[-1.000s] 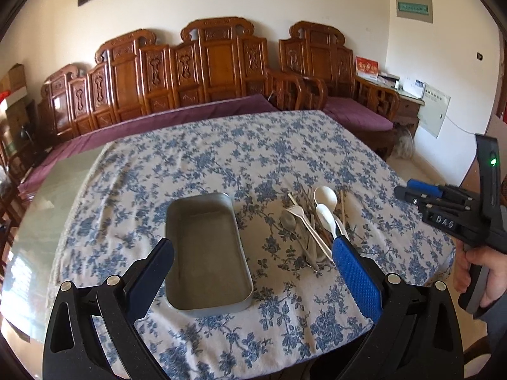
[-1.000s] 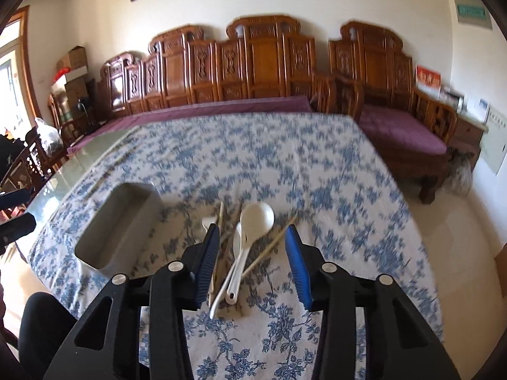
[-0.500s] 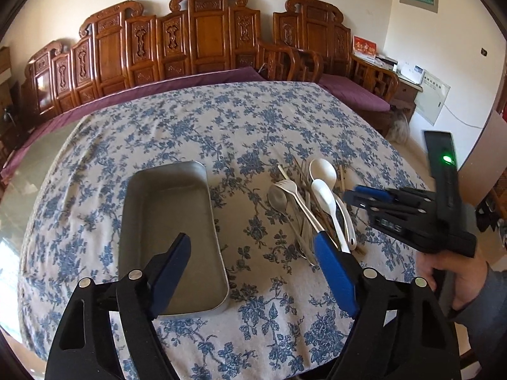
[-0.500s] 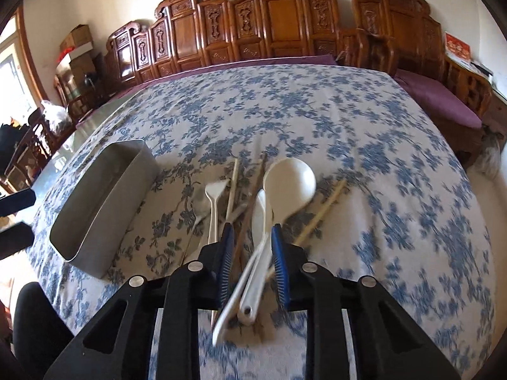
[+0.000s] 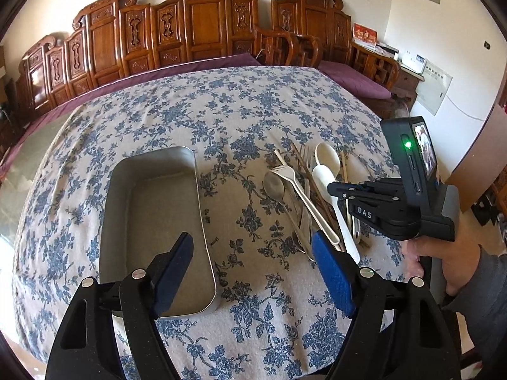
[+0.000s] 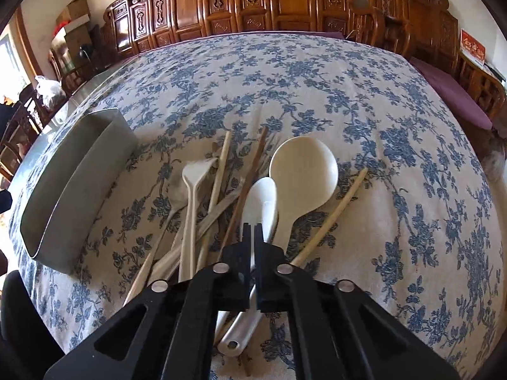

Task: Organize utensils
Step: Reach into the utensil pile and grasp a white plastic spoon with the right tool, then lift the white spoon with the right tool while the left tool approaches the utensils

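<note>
Nearest the right wrist camera, the right gripper (image 6: 253, 231) has its jaws pressed almost together on the handle of a small white spoon (image 6: 263, 199), having just closed on it; the handle runs between the pads and out beneath the gripper body. Just beyond lies the rest of the utensil pile on the surface (image 6: 396, 221), which is covered by a blue-flowered cloth: a larger white spoon (image 6: 302, 171) beside the pinched one, a white fork (image 6: 191, 196), a dark chopstick (image 6: 247, 186) and pale chopsticks crossing one another. Left of the pile, a little apart from it, stands the metal tray (image 6: 76, 186).

Closest to the left wrist camera, the left gripper (image 5: 253, 272) holds its jaws spread wide with nothing between them, though they have just narrowed a little. Its left pad hangs over the near end of the tray (image 5: 152, 221); its right pad sits at the near ends of the utensil handles. Past it, the metal spoon (image 5: 275, 186) lies at the left edge of the pile. A hand (image 5: 434, 259) grips the right gripper's handle at the right. Carved wooden benches (image 5: 202, 22) line the far wall.
</note>
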Motion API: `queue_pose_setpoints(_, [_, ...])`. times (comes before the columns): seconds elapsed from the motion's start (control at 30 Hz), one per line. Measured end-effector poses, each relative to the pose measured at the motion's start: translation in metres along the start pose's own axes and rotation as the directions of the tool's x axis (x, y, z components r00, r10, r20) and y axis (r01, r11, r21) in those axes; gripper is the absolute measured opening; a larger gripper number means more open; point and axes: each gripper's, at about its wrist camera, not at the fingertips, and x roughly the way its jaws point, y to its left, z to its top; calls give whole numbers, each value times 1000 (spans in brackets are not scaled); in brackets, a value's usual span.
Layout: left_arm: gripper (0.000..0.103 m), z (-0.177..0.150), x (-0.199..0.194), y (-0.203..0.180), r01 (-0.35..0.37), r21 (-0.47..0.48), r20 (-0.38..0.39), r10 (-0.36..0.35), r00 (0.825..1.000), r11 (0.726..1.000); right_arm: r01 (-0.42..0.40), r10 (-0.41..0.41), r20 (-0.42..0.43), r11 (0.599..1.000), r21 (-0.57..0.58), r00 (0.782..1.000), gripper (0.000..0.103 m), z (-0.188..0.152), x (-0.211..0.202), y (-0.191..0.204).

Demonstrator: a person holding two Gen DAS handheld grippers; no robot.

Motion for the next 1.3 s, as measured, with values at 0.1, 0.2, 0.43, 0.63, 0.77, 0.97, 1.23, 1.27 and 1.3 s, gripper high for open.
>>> queue_pose_setpoints(0.1, [74, 2, -1, -3, -7, 4, 6, 7, 1000, 1000, -37, 36, 29, 999, 18, 999, 3, -1, -13, -1])
queue_pose_setpoints(0.2, [74, 0, -2, -3, -6, -5, 9, 6, 1000, 1000, -64, 63, 45, 998, 10, 997, 5, -8, -25, 2])
queue_pose_setpoints(0.43, [74, -5, 1, -4, -9, -20, 3, 9, 1000, 1000, -73, 73, -15, 997, -2, 997, 7, -28, -18, 9])
queue_pose_setpoints(0.63, [74, -4, -3, -8, -6, -7, 14, 7, 1000, 1000, -36, 35, -28, 999, -32, 999, 15, -31, -19, 7])
queue_pose_setpoints(0.77, [74, -5, -4, -8, -6, -4, 18, 6, 1000, 1000, -14, 13, -20, 998, -54, 1000, 27, -33, -22, 10])
queue_pose_setpoints(0.97, [74, -7, -3, -10, -4, -4, 10, 4, 1000, 1000, 27, -33, -45, 992, -126, 998, 27, -33, -15, 20])
queue_pose_setpoints(1.23, [74, -7, -4, -10, -5, -6, 13, 5, 1000, 1000, 16, -22, -81, 997, -77, 997, 13, -36, -11, 11])
queue_pose_setpoints(1.27, [74, -7, -4, -10, -5, -6, 14, 5, 1000, 1000, 5, -9, -82, 998, -56, 997, 11, -37, -13, 7])
queue_pose_setpoints(1.3, [74, -7, -3, -10, -6, -7, 14, 6, 1000, 1000, -5, 1, -79, 999, -42, 997, 10, -38, -15, 5])
